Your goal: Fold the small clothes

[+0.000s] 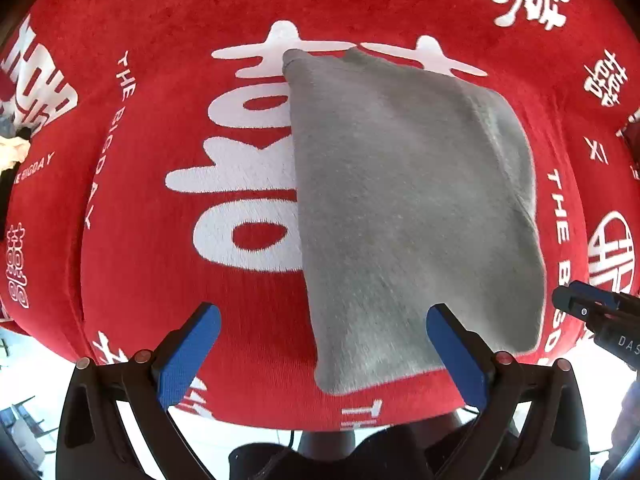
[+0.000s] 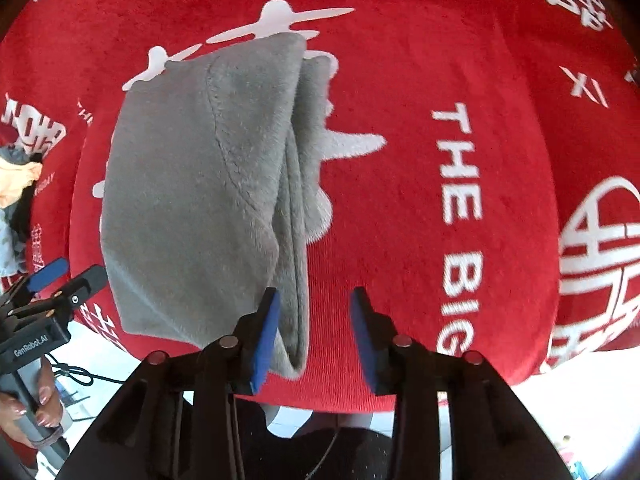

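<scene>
Right wrist view is showing the right gripper (image 2: 316,336) pointing down, its jaws partly apart and holding nothing, over the folded grey fleece garment (image 2: 200,200) lying on a red plush cloth with white lettering (image 2: 400,80). Only here a hand (image 2: 32,408) is gripping the left gripper (image 1: 324,352), which is gaping wide, empty.

clothes pile (image 2: 16,184) cut off, white lettering partly covered

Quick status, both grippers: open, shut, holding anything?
Left gripper: open, holding nothing, above the near edge of the grey garment.
Right gripper: open, pads off the garment's folded edge.
</scene>
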{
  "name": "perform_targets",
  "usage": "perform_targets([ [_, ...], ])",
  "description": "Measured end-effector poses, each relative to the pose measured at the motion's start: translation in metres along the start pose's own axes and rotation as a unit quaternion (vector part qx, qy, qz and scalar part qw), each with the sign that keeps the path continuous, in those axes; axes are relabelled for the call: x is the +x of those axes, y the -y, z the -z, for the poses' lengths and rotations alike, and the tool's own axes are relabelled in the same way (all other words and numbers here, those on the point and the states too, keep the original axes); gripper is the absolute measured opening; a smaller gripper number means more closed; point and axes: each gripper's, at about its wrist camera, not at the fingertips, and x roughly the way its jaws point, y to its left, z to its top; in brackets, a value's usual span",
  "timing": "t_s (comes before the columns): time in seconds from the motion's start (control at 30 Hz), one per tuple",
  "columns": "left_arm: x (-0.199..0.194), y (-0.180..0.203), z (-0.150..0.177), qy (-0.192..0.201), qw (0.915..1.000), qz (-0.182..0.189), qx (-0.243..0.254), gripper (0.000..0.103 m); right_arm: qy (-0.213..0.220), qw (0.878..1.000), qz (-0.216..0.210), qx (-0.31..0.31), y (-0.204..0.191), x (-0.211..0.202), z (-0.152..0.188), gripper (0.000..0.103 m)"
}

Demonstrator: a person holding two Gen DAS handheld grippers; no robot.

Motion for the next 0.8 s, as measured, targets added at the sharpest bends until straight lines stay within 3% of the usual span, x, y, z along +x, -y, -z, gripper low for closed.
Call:
perform_targets([
  [0.2, -0.026, 0.004, 0.006, 0.004, 0.9999, 0.002, 0.012, 0.103, 0.021, 0.999, 0.016, -0.018, -0.021, -0.030, 0.010, 0.077],
  [0.8, -0.091, -0.007, 0.014, 0.022, 0.9997, -0.013, 0.003, 0.103, 0.054, 0.997, 0.039, -0.033, -0.070, -0.087, 0.018, 0.079],
])
